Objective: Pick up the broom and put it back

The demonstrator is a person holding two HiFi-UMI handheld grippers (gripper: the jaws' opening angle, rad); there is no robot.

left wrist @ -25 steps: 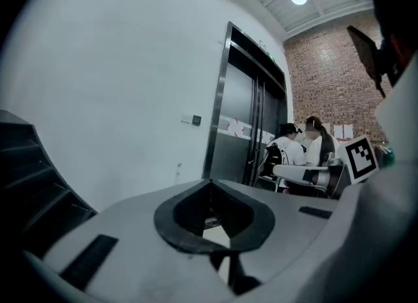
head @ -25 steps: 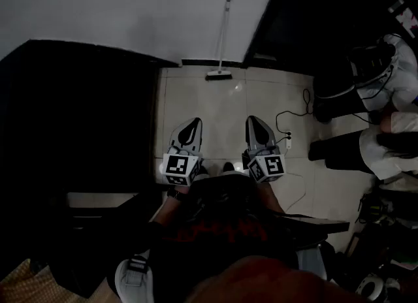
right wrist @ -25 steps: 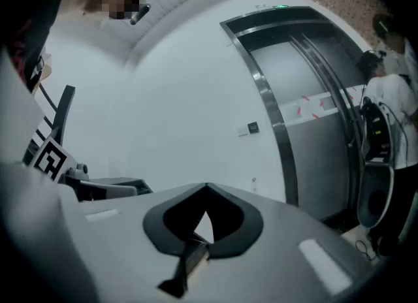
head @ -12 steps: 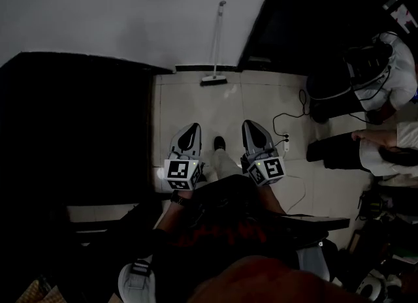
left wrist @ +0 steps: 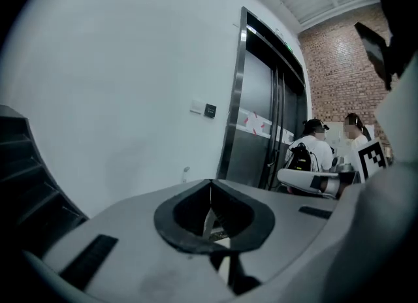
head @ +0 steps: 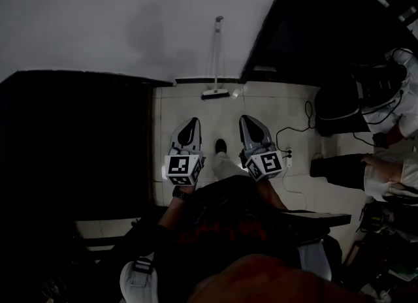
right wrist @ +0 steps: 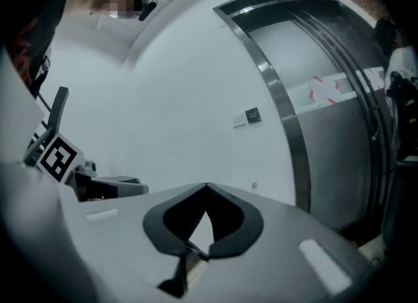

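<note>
Pale floor tiles (head: 196, 109) ran ahead to a white wall (head: 130, 21). The broom (head: 216, 60) stood against that wall, just beside the dark lift door (head: 313, 27). Its head rested on the floor and its handle rose nearly upright, leaning only slightly. It lay straight ahead of both tools and well apart from them, about midway between the lines they pointed along, so neither hand was clearly nearer. The left tool (head: 191, 125) and the right tool (head: 248, 124) pointed forward side by side. Each had its jaws closed together on nothing, as each gripper view showed. The coming grasp would probably turn on that upright axis: a tool would have to open, meet the handle from the front and close across it from either side.
</note>
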